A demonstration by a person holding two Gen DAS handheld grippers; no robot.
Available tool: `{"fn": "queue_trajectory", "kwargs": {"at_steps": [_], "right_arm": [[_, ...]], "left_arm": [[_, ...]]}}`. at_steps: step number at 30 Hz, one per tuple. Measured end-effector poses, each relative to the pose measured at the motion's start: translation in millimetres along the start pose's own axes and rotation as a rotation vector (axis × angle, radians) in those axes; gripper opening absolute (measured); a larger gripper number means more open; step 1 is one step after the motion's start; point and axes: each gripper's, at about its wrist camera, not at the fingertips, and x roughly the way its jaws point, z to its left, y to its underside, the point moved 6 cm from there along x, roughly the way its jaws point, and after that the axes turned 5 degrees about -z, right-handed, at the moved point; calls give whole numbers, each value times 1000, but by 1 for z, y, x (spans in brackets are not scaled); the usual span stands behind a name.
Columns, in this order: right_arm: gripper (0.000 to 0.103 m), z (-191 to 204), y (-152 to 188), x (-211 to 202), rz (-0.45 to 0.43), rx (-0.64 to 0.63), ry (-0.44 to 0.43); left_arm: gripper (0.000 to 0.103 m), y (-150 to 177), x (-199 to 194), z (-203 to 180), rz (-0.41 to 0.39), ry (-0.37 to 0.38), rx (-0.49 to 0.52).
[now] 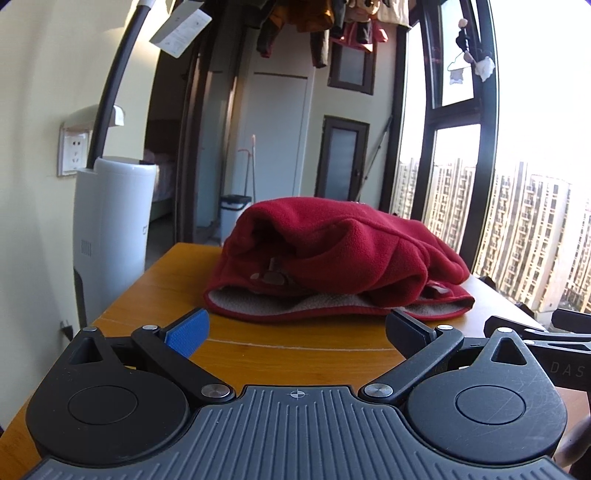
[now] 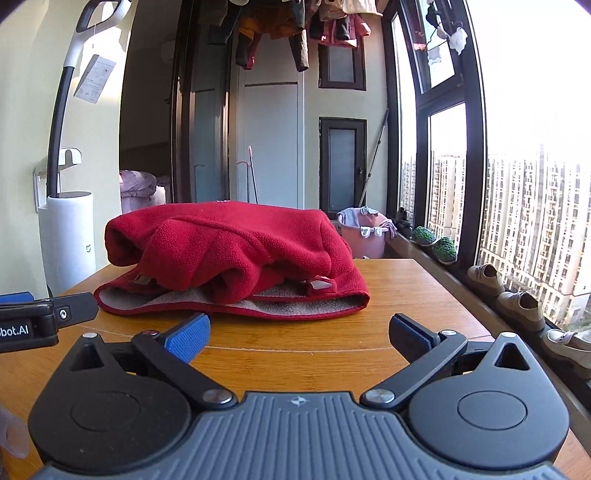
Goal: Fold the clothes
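A red fleece garment (image 1: 332, 254) with a grey lining lies bunched on the wooden table (image 1: 288, 350); the right wrist view shows the same red fleece garment (image 2: 236, 258) on the table (image 2: 406, 295). My left gripper (image 1: 295, 332) is open just short of its near hem, nothing between the blue pad and the black pad. My right gripper (image 2: 299, 336) is also open, a short way before the hem, holding nothing. Each view catches the other gripper at its edge: the right gripper (image 1: 539, 332) and the left gripper (image 2: 40, 317).
A white appliance (image 1: 110, 229) with a dark pole stands left of the table. Shoes (image 2: 517, 299) sit on the sill by the tall windows on the right. A pink laundry basket (image 2: 364, 230) is behind the table. Clothes (image 2: 280, 26) hang overhead.
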Motion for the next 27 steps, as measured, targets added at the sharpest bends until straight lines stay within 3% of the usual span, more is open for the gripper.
{"fn": "queue_trajectory", "kwargs": {"at_steps": [12,27], "right_arm": [[103,-13,1,0,5,73,11],[103,-9,0,-3,-10,50,5]], "left_arm": [[103,-1,0,-9,-9,11,38],[103,0,-1,-11,-9,-21,65]]}}
